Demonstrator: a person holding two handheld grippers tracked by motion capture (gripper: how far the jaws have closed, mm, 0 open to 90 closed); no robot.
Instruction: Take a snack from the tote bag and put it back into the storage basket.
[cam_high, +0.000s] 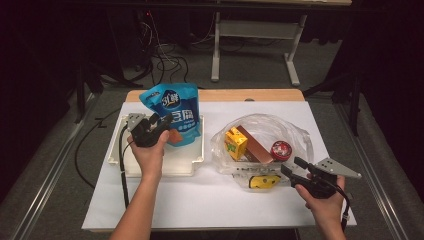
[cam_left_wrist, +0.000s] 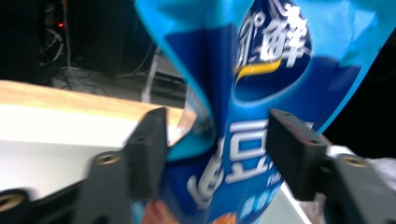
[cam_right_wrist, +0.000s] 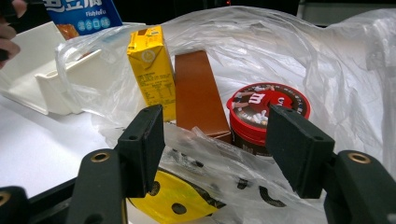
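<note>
A blue snack pouch (cam_high: 172, 112) stands upright in a white tray (cam_high: 160, 167) at the left of the table. My left gripper (cam_high: 157, 125) is at the pouch's left side. In the left gripper view the pouch (cam_left_wrist: 261, 70) runs between the jaws, which stand apart around it without squeezing it. My right gripper (cam_high: 292, 166) is open at the near rim of a clear plastic bag (cam_high: 295, 130). Inside the bag are a yellow carton (cam_right_wrist: 152, 70), a brown box (cam_right_wrist: 198, 93) and a red round tin (cam_right_wrist: 268, 107). A yellow item with black dots (cam_right_wrist: 180, 200) lies under the plastic by the jaws.
A white sheet (cam_high: 200, 200) covers the table, with a wooden strip (cam_high: 225, 95) along its far edge. Beyond stand a metal table frame (cam_high: 250, 45) and loose floor cables (cam_high: 165, 60). My left gripper's cable (cam_high: 121, 165) trails over the tray's left rim.
</note>
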